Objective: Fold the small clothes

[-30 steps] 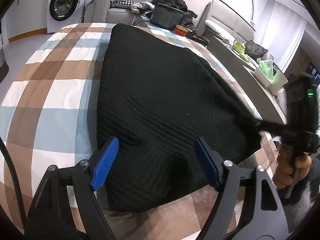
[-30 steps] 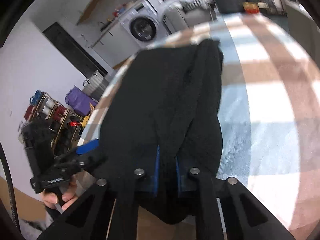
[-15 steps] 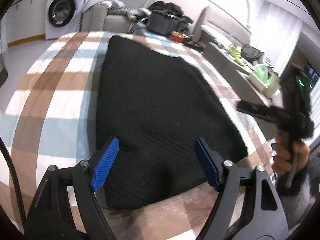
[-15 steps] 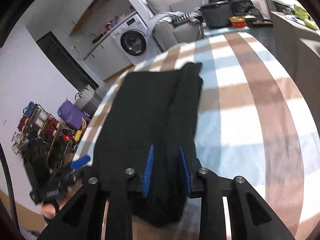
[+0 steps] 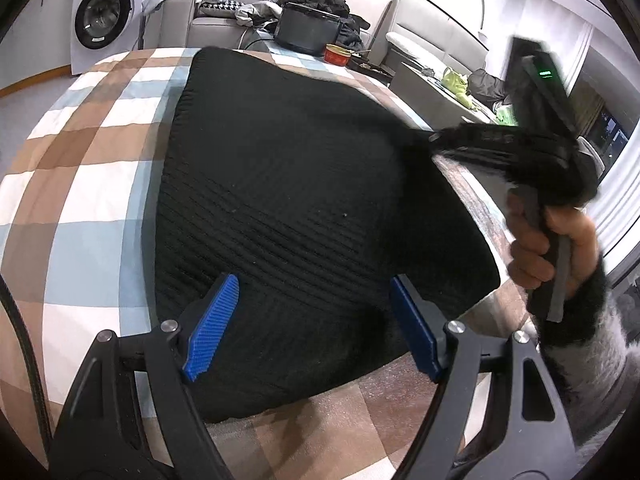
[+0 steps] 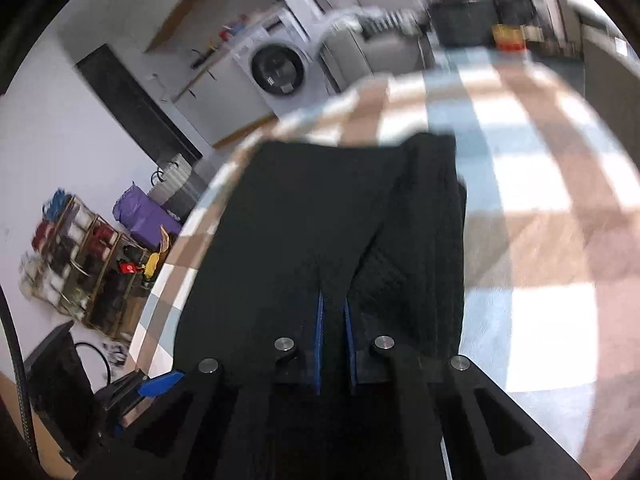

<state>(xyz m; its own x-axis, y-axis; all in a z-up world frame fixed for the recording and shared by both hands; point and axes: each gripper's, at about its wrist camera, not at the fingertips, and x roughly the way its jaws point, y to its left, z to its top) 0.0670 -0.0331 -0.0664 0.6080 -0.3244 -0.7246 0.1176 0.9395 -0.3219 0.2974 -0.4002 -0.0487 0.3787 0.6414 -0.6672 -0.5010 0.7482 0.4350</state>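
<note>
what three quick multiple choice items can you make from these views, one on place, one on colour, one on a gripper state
1. Where does the garment lie?
A. on the checked cloth
B. in the washing machine
C. on the floor

2. What colour are the left gripper pads?
A. red
B. blue
C. green

3. How does the right gripper stand?
A. wide open over bare cloth
B. out of sight
C. shut on the garment's edge

Answers:
1 A, the black knit is spread over the checked cloth, while the washing machine stands far behind.
2 B, both ribbed pads beside the open jaws are blue.
3 C, its two pads sit almost together with black fabric pinched between them.
</note>
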